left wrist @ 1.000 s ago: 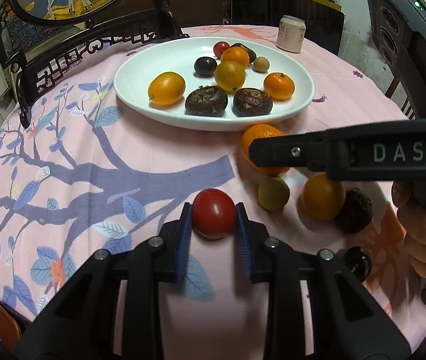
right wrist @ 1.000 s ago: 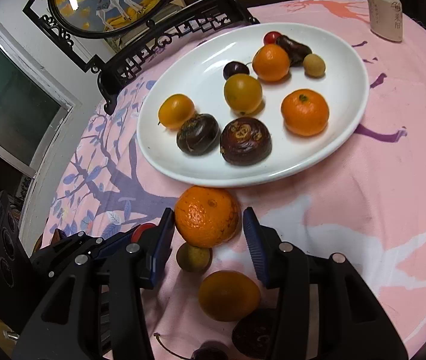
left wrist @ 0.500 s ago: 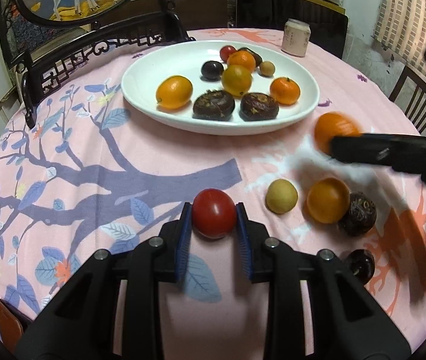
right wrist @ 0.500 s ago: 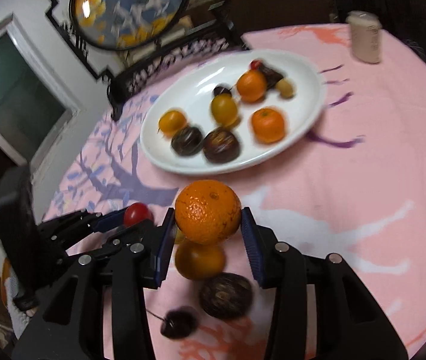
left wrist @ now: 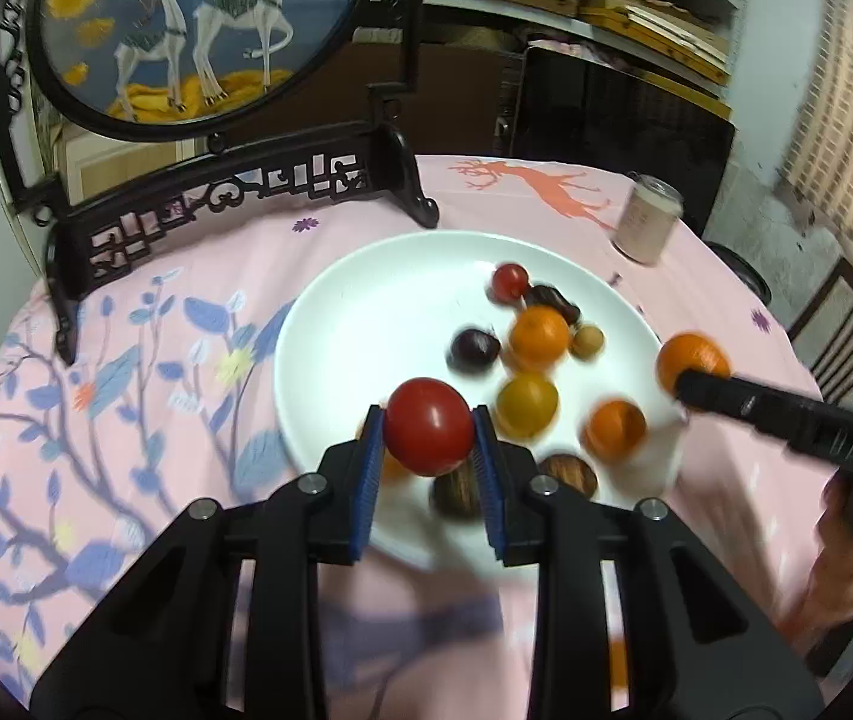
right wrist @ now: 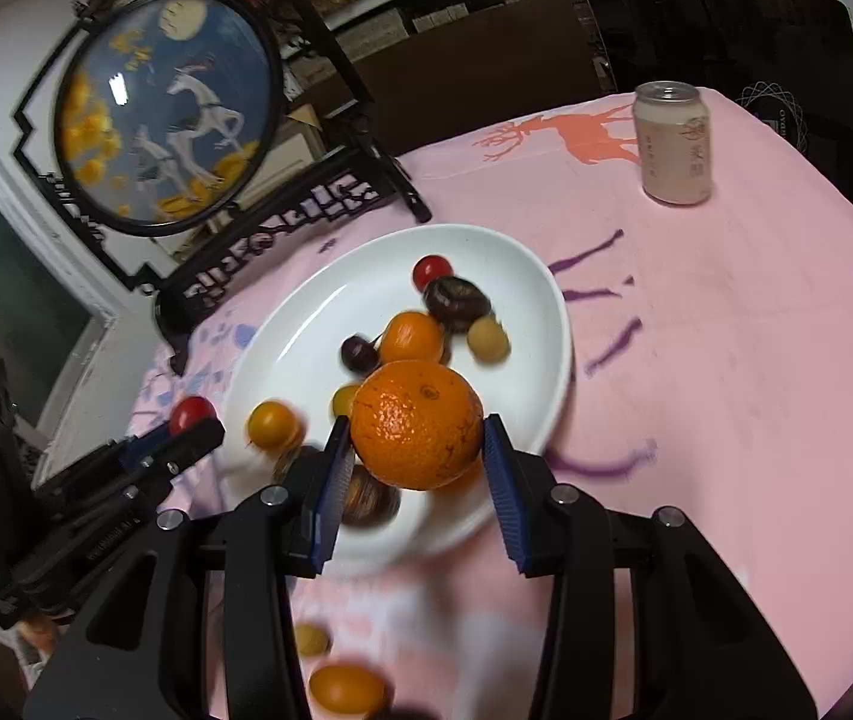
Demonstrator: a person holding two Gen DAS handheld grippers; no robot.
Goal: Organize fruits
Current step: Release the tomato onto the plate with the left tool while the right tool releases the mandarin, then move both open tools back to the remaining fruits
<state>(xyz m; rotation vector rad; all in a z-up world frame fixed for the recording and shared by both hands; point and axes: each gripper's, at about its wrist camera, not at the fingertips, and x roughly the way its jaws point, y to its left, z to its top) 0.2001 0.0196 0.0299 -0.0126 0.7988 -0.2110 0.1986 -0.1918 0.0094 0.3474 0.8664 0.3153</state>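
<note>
Right now I have both grippers loaded and raised above the pink tablecloth [right wrist: 726, 360]. My left gripper [left wrist: 429, 429] is clamped on a red tomato [left wrist: 428, 426], which sits between the blue pads at the centre of the left wrist view, lifted over the near rim of the white plate [left wrist: 378, 324]. In the right wrist view I see that same tomato [right wrist: 191, 411] at the left edge of the frame, at the tip of the left tool.

My right gripper [right wrist: 417, 435] is closed on a large orange [right wrist: 416, 425], held in the middle of its frame over the near part of the plate [right wrist: 522, 276]. From the left wrist view the orange [left wrist: 692, 360] shows at the right side, just past the plate's right rim, pinched at the end of the right gripper's black finger.

On the plate I count a small red tomato [left wrist: 509, 281] toward the upper part, a dark fruit beside it, a tangerine [left wrist: 539, 333], a dark plum [left wrist: 474, 349], a pale round longan [left wrist: 587, 341], a yellow-orange fruit [left wrist: 527, 403], another tangerine [left wrist: 615, 427], and two brown passion fruits near the lower rim, all blurred.

A pale drink can [right wrist: 671, 141] stands upright on the cloth in the upper right. Two fruits lie on the cloth at the bottom of the right wrist view, a small yellowish one [right wrist: 311, 639] and an orange one [right wrist: 345, 687]. A framed deer screen [left wrist: 186, 24] stands at the upper left.
</note>
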